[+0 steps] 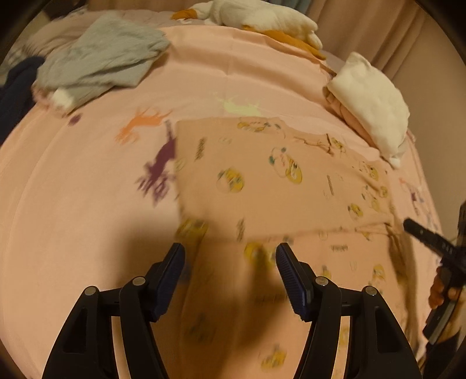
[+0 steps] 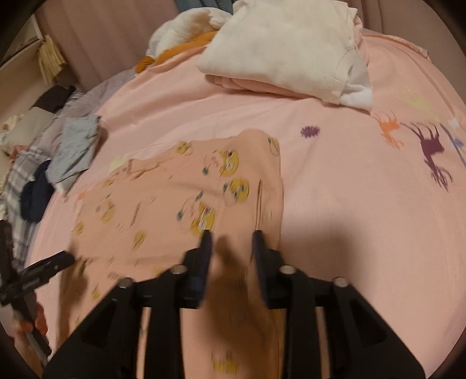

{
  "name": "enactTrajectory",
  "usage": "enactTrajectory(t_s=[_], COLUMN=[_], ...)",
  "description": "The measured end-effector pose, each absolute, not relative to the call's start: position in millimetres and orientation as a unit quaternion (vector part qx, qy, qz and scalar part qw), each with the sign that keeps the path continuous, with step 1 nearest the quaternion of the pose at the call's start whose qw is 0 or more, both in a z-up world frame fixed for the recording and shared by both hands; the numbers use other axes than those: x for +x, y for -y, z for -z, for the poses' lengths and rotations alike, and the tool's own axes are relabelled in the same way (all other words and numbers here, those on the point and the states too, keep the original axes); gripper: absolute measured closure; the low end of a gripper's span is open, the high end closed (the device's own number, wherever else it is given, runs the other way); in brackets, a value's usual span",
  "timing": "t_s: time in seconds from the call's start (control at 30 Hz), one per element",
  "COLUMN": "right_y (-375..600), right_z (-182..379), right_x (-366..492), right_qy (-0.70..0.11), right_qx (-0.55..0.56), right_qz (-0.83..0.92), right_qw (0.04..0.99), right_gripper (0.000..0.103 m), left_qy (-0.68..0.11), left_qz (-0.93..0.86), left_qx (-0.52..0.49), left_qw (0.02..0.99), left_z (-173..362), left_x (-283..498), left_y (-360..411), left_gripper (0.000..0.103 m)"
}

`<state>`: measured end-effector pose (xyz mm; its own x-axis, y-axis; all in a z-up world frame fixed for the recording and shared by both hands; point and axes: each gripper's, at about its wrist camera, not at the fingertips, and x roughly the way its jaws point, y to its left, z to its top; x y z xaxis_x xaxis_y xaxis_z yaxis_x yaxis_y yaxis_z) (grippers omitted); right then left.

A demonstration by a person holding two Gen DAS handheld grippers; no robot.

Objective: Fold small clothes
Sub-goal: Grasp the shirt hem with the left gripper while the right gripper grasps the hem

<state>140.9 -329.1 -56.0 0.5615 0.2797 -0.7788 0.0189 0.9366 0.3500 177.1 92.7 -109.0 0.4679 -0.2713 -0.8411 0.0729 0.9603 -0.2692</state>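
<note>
A small pink garment with yellow cartoon prints lies partly folded on the pink bedsheet; it also shows in the right wrist view. My left gripper is open and empty, just above the garment's near part. My right gripper is open and empty over the garment's right edge. The right gripper shows at the far right of the left wrist view. The left gripper shows at the lower left of the right wrist view.
A folded grey garment and a dark blue item lie at the far left. A folded white and pink stack sits at the right. White and orange cloth lies at the far edge, with curtains behind.
</note>
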Motion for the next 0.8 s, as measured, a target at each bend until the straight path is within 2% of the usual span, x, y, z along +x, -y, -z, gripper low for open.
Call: enactTrajectory(t_s=[0.03,0.2,0.53,0.8], right_y=[333,360,360,341], right_z=[55,67,105,111], right_x=[132,83,27,-13], right_qy=[-0.462,-0.472,-0.499,-0.51], right_qx=[0.168,0.221,0.342,0.37], right_qz=[-0.078,-0.083,-0.176,-0.225], right_qw=[0.868,0.849,0.777,0.743], right_gripper=[0.058,0.055,0.055,0.059], left_qy=[-0.509,-0.534,-0.529,-0.539], left_qz=[0.099,0.111,0.2,0.241], left_qx=[-0.108,-0.168,-0.241,-0.256], left_qw=[0.848,0.821,0.789,0.765], left_z=[110,123,129,132], left_x=[167,135,87,53], left_y=[-101,-123,-119,-114], left_gripper=[0.039,0.039,0.039,0.039])
